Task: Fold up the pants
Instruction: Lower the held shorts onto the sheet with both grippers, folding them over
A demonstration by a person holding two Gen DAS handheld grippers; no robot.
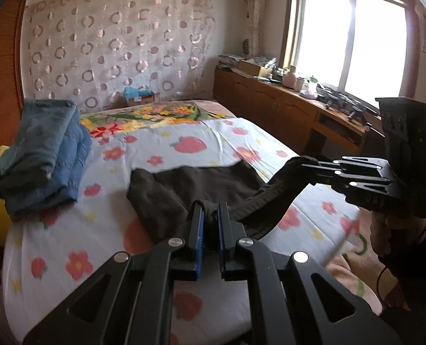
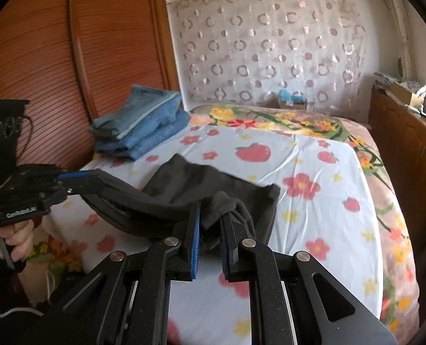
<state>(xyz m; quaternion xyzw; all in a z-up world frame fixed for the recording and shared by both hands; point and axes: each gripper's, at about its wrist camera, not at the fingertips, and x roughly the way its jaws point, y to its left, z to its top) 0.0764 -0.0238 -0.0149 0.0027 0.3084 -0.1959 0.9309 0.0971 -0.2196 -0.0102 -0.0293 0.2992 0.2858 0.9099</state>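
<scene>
Dark brown pants [image 1: 184,189] lie partly on the flowered bed sheet [image 1: 184,143], with their near edge lifted off the bed. My left gripper [image 1: 210,210] is shut on one corner of that edge. My right gripper [image 1: 308,165] is shut on the other corner, off to the right, and the edge hangs slack between the two. In the right wrist view my right gripper [image 2: 211,215] pinches bunched fabric of the pants [image 2: 184,187], and my left gripper [image 2: 98,179] holds the far-left corner.
A stack of folded blue jeans [image 1: 40,155] sits at the bed's far left, also in the right wrist view [image 2: 141,123]. A wooden wardrobe [image 2: 54,57] stands left of the bed. A cluttered wooden cabinet [image 1: 285,106] runs along the right under the window.
</scene>
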